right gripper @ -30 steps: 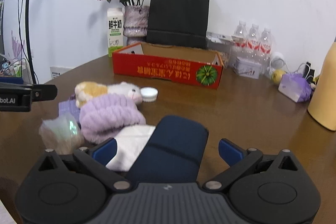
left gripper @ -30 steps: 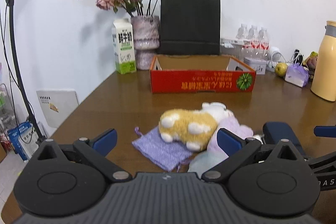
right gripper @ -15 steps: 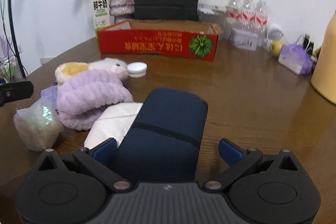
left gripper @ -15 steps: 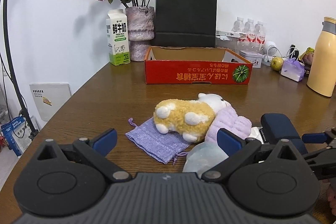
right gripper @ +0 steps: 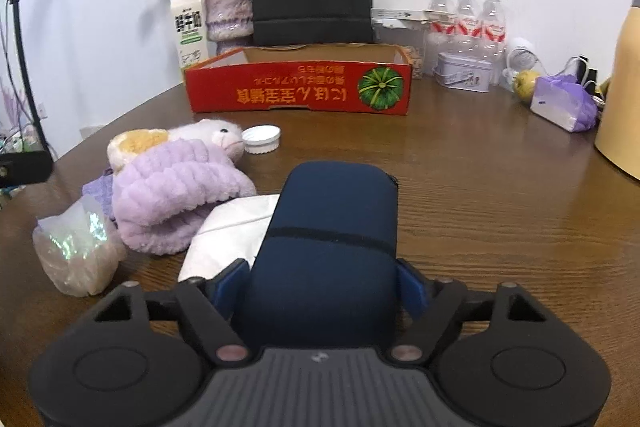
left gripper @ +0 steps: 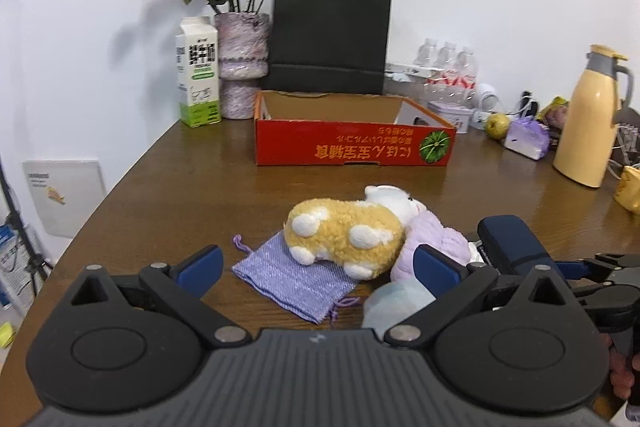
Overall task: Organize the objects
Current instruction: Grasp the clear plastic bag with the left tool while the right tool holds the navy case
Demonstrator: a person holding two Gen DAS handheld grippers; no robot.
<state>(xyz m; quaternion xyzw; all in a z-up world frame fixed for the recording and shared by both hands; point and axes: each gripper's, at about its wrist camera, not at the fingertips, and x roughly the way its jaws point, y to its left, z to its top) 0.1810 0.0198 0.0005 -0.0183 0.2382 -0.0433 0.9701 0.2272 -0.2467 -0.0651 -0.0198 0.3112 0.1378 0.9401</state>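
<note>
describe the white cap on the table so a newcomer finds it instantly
Start at the red cardboard box at the back of the table. Just in front of it, beside the plush toy's snout, lies the white cap: small, round, ridged, the only hard thing beside the soft pile.

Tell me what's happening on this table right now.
A person is tidying a pile of small things with two handheld grippers. The right gripper is closing its jaws around a navy blue pouch, whose sides the pads already meet. The left gripper is open and holds nothing, facing the yellow plush toy on the purple drawstring bag. The red cardboard box behind looks empty from this angle.
</note>
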